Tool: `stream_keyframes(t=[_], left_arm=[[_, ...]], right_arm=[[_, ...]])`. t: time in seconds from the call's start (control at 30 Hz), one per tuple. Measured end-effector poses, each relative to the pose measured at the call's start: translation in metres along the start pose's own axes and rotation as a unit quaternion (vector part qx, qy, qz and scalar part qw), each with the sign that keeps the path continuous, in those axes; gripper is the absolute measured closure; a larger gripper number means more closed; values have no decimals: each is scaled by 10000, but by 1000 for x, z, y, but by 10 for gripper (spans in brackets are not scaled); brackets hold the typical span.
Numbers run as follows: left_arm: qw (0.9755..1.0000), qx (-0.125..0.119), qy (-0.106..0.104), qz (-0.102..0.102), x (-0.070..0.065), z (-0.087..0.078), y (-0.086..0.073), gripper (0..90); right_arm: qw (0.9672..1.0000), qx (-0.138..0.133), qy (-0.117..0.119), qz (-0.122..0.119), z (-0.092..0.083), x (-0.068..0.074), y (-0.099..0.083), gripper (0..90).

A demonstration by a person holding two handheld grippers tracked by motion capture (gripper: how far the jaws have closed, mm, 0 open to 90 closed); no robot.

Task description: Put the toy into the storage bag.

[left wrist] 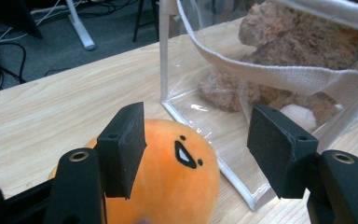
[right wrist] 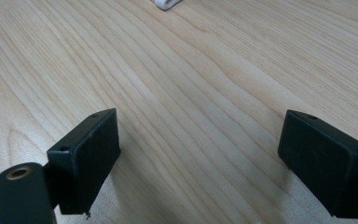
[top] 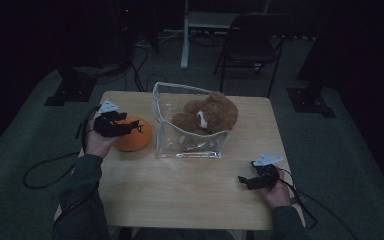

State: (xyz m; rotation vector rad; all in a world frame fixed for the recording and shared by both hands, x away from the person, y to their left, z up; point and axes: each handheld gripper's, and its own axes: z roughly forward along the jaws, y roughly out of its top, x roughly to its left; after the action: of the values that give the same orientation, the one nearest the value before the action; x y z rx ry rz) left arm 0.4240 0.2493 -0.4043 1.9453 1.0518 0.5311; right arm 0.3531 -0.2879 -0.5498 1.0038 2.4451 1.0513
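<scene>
The left tongs point(left wrist: 196, 154) stand open over the orange plush toy point(left wrist: 168, 177), one pad on each side of it, gripping nothing yet; just beyond them sits the clear bag point(left wrist: 200, 107) with the brown teddy bear point(left wrist: 298, 42) already inside; the right tongs point(right wrist: 200, 163) rest open and empty above the bare tabletop point(right wrist: 191, 70), well apart from the bag; judging by this, one toy is packed, and the orange one remains to be grasped and bagged.

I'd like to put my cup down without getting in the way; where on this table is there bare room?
Bare wood runs along the table's near edge, between clear bag and right gripper. It's crowded at the left: the left gripper over the orange plush, right beside the bag.
</scene>
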Motion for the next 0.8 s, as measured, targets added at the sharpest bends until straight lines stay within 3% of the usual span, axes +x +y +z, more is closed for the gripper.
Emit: stream_keyframes(t=[0.8], left_arm=[[9995,150,167,-219,14,7,-21,371]], right_arm=[[10000,-1,0,-1,0,0,0,120]])
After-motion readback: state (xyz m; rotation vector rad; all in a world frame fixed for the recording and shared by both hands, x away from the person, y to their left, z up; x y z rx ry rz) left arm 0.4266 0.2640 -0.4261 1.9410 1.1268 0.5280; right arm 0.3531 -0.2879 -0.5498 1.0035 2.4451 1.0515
